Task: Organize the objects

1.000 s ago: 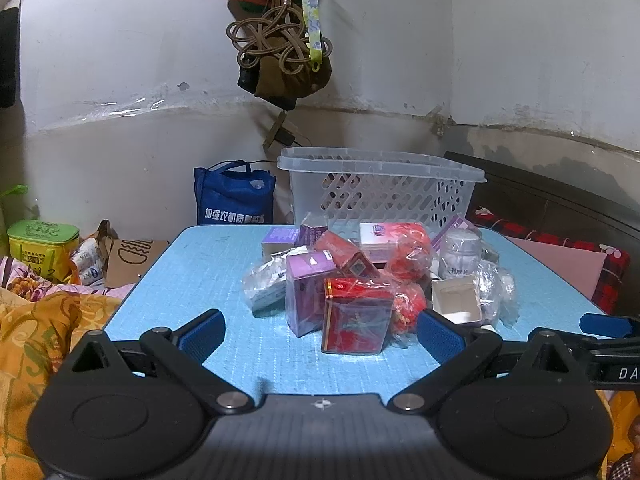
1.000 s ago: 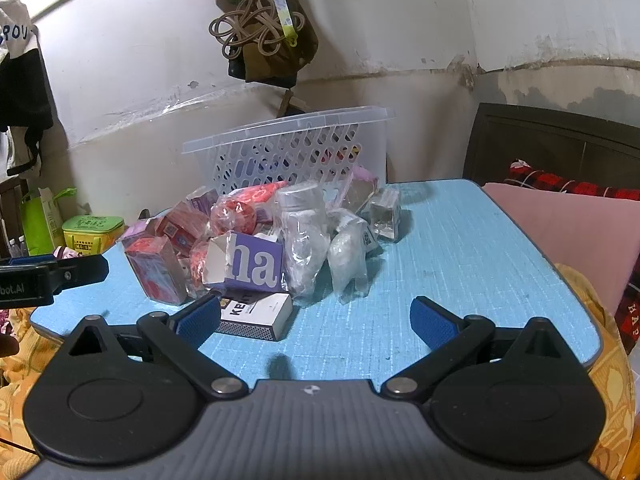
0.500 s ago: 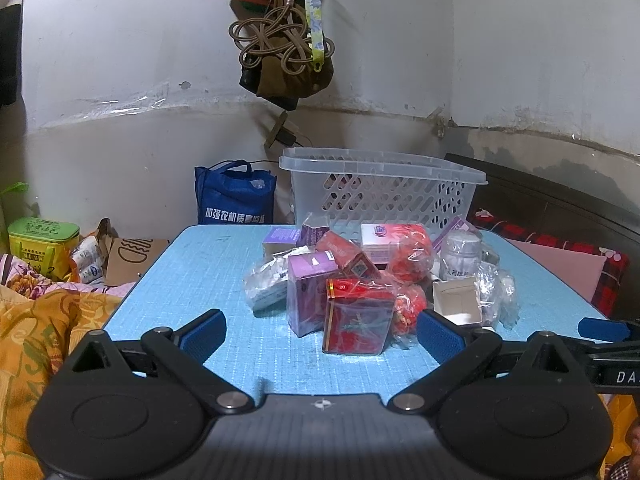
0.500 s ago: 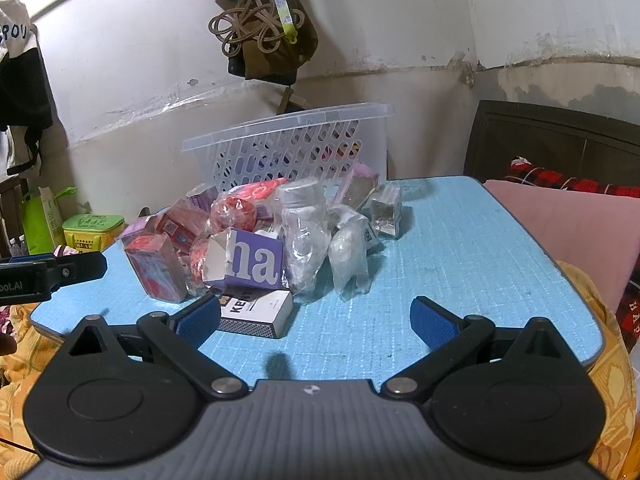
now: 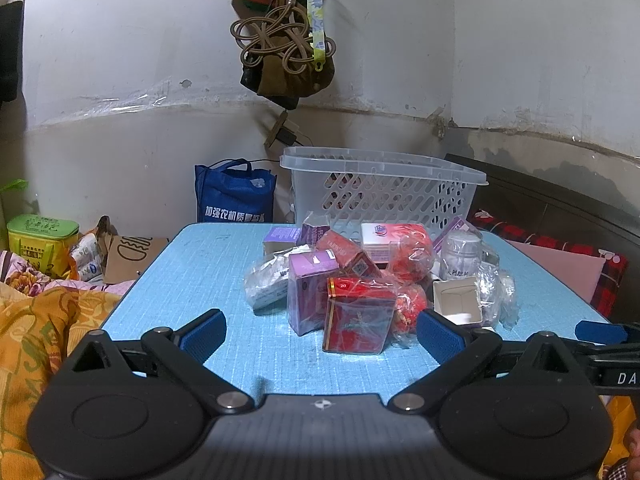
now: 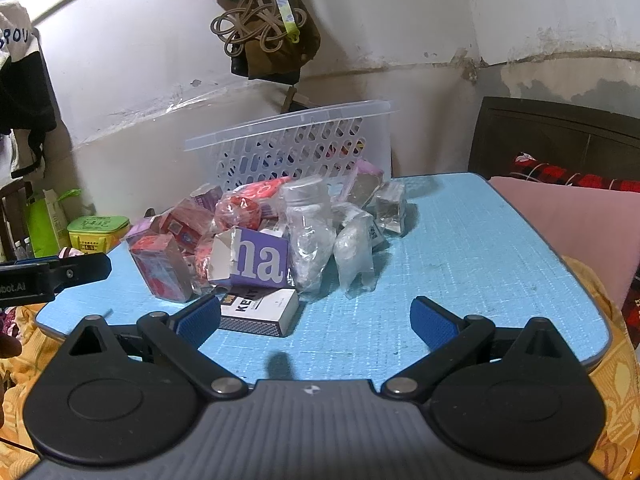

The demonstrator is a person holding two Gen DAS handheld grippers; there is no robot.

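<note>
A heap of small boxes, wrapped packets and a plastic jar (image 5: 460, 258) lies on the blue table (image 5: 200, 264), in front of a clear perforated basket (image 5: 380, 196). Nearest the left gripper (image 5: 322, 330) stands a red box (image 5: 356, 320) beside a purple box (image 5: 308, 288). The left gripper is open and empty, short of the heap. In the right wrist view the right gripper (image 6: 316, 318) is open and empty; its left finger (image 6: 198, 320) is next to a white cigarette box (image 6: 260, 308). A purple "ha" box (image 6: 256, 260), the jar (image 6: 308, 216) and the basket (image 6: 296, 148) lie beyond.
A blue bag (image 5: 234, 196) stands behind the table. A green tin (image 5: 42, 240) and yellow bedding (image 5: 36, 320) lie to the left. A pink cushion (image 6: 568, 224) and dark headboard (image 6: 560, 136) are to the right. Bags and cords hang on the wall (image 5: 284, 52).
Both grippers have edged slightly forward toward the heap; the right one shifted so the cigarette box sits closer to its left finger. Both stay open. Nothing on the table moved.
</note>
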